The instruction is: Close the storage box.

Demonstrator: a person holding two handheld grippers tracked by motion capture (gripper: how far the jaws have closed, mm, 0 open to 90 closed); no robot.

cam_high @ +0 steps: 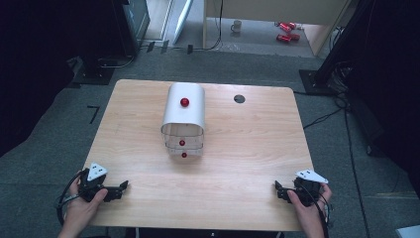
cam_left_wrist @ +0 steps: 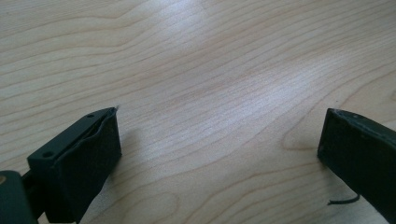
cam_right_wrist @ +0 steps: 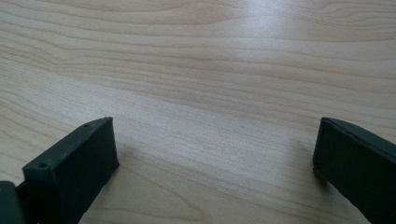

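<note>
We hold the left gripper (cam_high: pixel 123 188) and right gripper (cam_high: pixel 278 190) spread wide, empty, on the table (cam_high: pixel 247 148). The drawer unit (cam_high: pixel 183 121) sits toward 12 o'clock, perhaps with three red knobs.

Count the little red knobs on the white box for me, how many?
3: one knob on the rounded top of the white box, and two on its front, upper and lower. Other sides are hidden.

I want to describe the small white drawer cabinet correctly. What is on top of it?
A red ball sits on the white curved top of the drawer cabinet. Two red knobs show on its clear front; the drawers' contents cannot be made out.
</note>
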